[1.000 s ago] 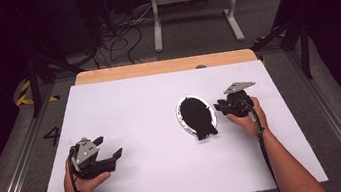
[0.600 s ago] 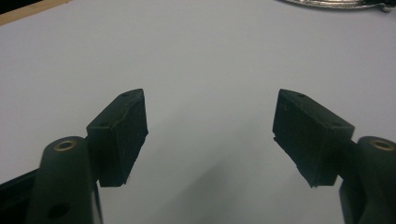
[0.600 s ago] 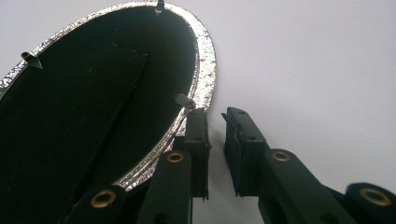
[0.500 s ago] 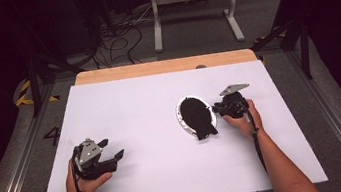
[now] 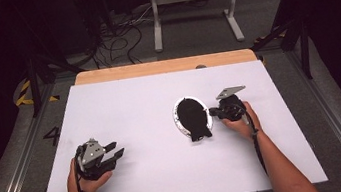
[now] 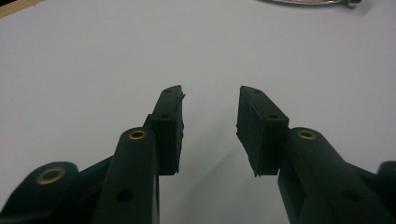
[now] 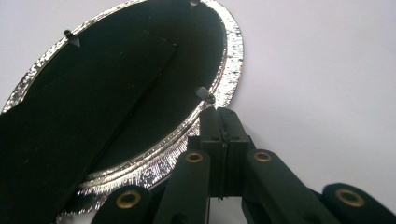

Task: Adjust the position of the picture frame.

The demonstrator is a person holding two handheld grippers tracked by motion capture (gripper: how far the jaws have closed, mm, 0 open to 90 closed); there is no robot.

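Observation:
An oval picture frame (image 5: 193, 118) lies face down right of the table's middle, with a black backing (image 7: 140, 79), a folded stand flap and a silver rim (image 7: 231, 51). My right gripper (image 5: 213, 112) lies at its right edge. Its jaws have just been closing and now meet with nothing seen between them, tips (image 7: 219, 112) on the rim just under a small black clip (image 7: 204, 93). My left gripper (image 5: 115, 151) rests near the front left of the table. Its jaws have just been closing but still stand apart (image 6: 210, 100), with bare table between them.
The white table top (image 5: 134, 106) has a wooden strip (image 5: 164, 66) along its far edge, with a small dark thing (image 5: 199, 66) on it. Beyond the table, cables (image 5: 115, 43) and a metal stand (image 5: 193, 2) sit on the floor. The frame's rim (image 6: 308, 1) shows far off in the left gripper view.
The left gripper's jaws have narrowed while the hand stayed put. The right gripper's jaws have come together at the frame's rim, with the hand shifting only slightly.

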